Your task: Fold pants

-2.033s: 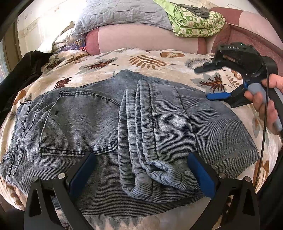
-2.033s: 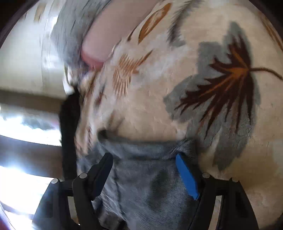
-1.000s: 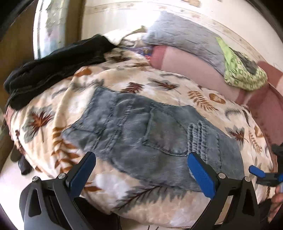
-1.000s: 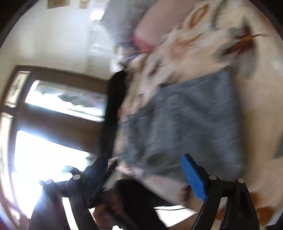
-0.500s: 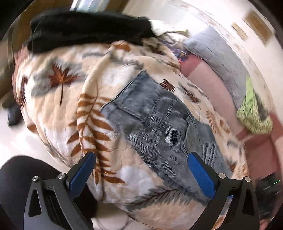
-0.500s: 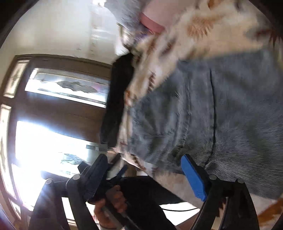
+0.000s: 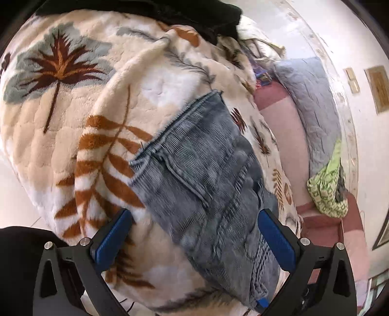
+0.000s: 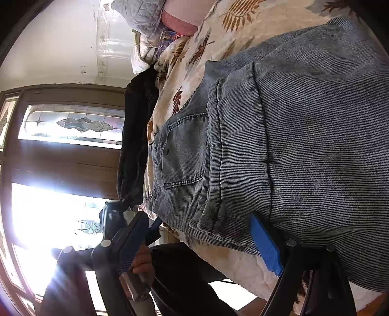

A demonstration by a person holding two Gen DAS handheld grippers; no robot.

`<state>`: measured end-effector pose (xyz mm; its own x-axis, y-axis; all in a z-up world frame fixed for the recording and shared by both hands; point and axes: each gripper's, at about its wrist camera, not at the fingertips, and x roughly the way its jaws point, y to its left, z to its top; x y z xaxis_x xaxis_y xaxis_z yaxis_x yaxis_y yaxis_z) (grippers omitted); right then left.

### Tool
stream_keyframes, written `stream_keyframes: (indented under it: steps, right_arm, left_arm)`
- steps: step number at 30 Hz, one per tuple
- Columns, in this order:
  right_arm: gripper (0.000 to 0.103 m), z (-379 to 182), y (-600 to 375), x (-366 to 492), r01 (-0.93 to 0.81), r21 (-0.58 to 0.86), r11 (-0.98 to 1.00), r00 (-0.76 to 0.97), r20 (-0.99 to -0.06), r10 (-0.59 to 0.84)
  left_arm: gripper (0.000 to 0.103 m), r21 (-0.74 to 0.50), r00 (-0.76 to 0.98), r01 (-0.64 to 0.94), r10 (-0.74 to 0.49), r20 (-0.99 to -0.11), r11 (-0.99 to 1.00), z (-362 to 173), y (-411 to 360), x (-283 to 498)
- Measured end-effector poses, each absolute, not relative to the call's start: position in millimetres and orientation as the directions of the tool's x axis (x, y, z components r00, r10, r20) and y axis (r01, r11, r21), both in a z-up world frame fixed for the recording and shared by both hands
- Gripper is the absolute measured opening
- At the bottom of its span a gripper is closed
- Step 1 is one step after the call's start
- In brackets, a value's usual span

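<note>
Blue-grey corduroy jeans [image 7: 206, 182] lie folded lengthwise on a leaf-print blanket [image 7: 97, 121]. My left gripper [image 7: 194, 238] is open and hovers over the near long edge of the jeans, whose waistband end points up and left; its pads touch nothing. In the right wrist view the jeans [image 8: 304, 145] fill the right side, back pocket showing. My right gripper [image 8: 198, 243] stands wide at their near edge and its jaws are closing. The folded edge lies between the fingers, which do not press on it. A hand [image 8: 143, 260] holds the left gripper [image 8: 114, 218].
A black garment [image 7: 170, 12] lies at the blanket's far edge. Against the wall are a grey quilted pillow [image 7: 311, 102], a pink cushion [image 7: 282, 126] and a green patterned cloth [image 7: 328, 189]. A bright window [image 8: 48, 218] and the person's dark clothing [image 8: 184, 279] are beside the bed.
The left gripper swung round toward the waistband end, rolled and dropped closer to the jeans. The right gripper came nearer the folded edge, which now lies between its fingers.
</note>
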<state>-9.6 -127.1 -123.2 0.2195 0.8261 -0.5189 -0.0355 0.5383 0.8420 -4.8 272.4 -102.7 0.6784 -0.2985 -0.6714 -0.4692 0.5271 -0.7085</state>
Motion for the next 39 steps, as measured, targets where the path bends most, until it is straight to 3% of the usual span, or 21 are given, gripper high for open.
stream_keyframes:
  steps: [6,14,15,17,19,27,34,39]
  right_arm:
    - [0.086,-125,-134,-7,-0.037,0.852,0.523,0.214,-0.504,0.837]
    - [0.086,-120,-137,-3,0.013,0.843,0.537,0.18,-0.531,0.828]
    - [0.087,-114,-135,-2,0.01,0.84,0.542,0.176,-0.535,0.826]
    - [0.087,-90,-127,-1,-0.049,0.847,0.529,0.176,-0.514,0.84]
    - [0.087,-66,-114,5,-0.106,0.848,0.52,0.171,-0.5,0.849]
    - [0.088,-54,-46,78,-0.157,0.754,0.638,0.135,-0.624,0.77]
    - [0.088,-124,-10,114,-0.046,0.686,0.726,0.035,-0.725,0.688]
    - [0.089,-98,-4,110,-0.068,0.68,0.73,0.056,-0.728,0.683]
  left_arm:
    - [0.103,-0.738,0.725,-0.404,-0.303,-0.619,0.54,-83,267,9]
    - [0.103,-0.697,0.705,-0.421,-0.273,-0.654,0.581,-96,264,14]
    - [0.1,-0.695,0.715,-0.41,-0.265,-0.647,0.591,-94,264,14]
    - [0.069,-0.643,0.699,-0.415,-0.226,-0.678,0.644,-91,263,17]
    - [0.056,-0.575,0.664,-0.439,-0.182,-0.726,0.69,-94,261,19]
    - [0.056,-0.419,0.641,-0.418,-0.066,-0.765,0.806,-91,244,22]
    - [0.056,-0.401,0.647,-0.407,-0.051,-0.761,0.821,-92,243,24]
    - [0.056,-0.404,0.649,-0.405,-0.053,-0.759,0.82,-93,243,25]
